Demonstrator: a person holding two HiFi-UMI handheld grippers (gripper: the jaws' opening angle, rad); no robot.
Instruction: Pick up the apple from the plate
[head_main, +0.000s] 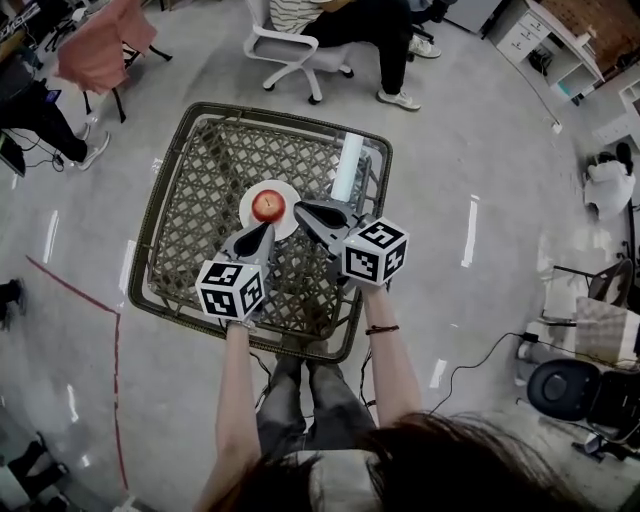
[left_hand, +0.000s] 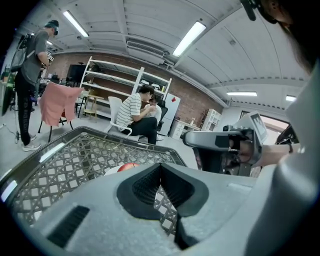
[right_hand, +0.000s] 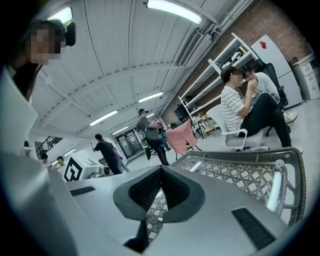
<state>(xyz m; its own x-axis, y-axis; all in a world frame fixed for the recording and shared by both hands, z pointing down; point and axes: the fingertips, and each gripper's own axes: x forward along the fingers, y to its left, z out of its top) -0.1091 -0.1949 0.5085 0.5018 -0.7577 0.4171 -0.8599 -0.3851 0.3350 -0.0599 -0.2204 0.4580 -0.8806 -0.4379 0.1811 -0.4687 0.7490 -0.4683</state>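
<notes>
Closed and empty, the left hand-held gripper (head_main: 266, 230) aims at the apple (head_main: 267, 206) just ahead on its plate (head_main: 246, 214), likely readying a grasp. The right hand-held gripper (head_main: 302, 208), also closed, flanks it.

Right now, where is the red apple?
Head view: the red apple sits on the round white plate near the middle of the woven table, just beyond the left gripper.

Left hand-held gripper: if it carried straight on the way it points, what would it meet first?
Probably the apple on the plate, just ahead of the left hand-held gripper; depth is unclear.
</notes>
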